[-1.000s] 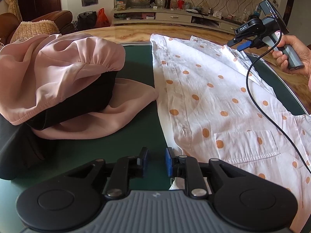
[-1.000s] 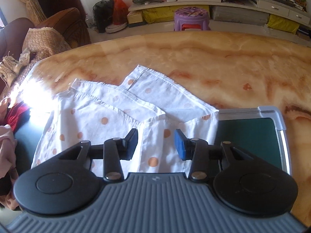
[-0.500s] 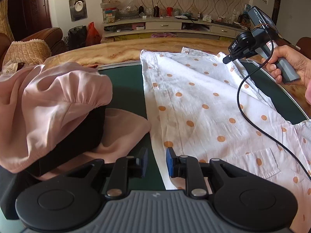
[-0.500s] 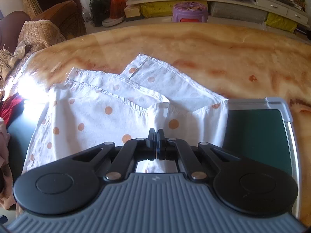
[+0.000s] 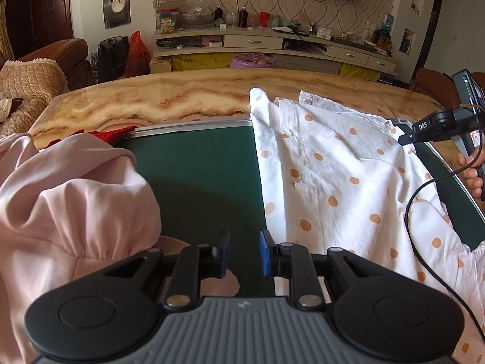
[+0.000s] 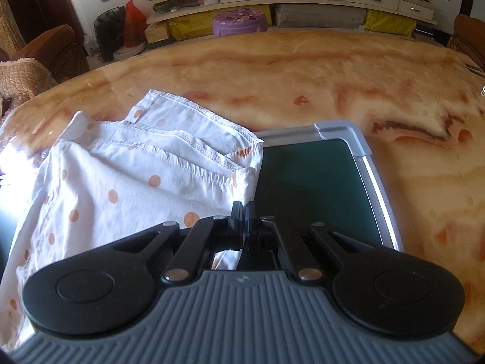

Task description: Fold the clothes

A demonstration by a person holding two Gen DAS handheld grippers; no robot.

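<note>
My right gripper [image 6: 243, 212] has its jaws pinched together on the right edge of the white cotton shirt with orange polka dots [image 5: 327, 176], which lies spread over the right half of the dark green mat with a silver metal frame [image 6: 306, 182] on the glossy marble-patterned table [image 6: 303, 69]. My left gripper [image 5: 244, 253] hangs above bare mat, jaws slightly apart and empty, the shirt's left edge just beside its right finger. A crumpled pale pink satin garment [image 5: 69, 200] sits to its left.
</note>
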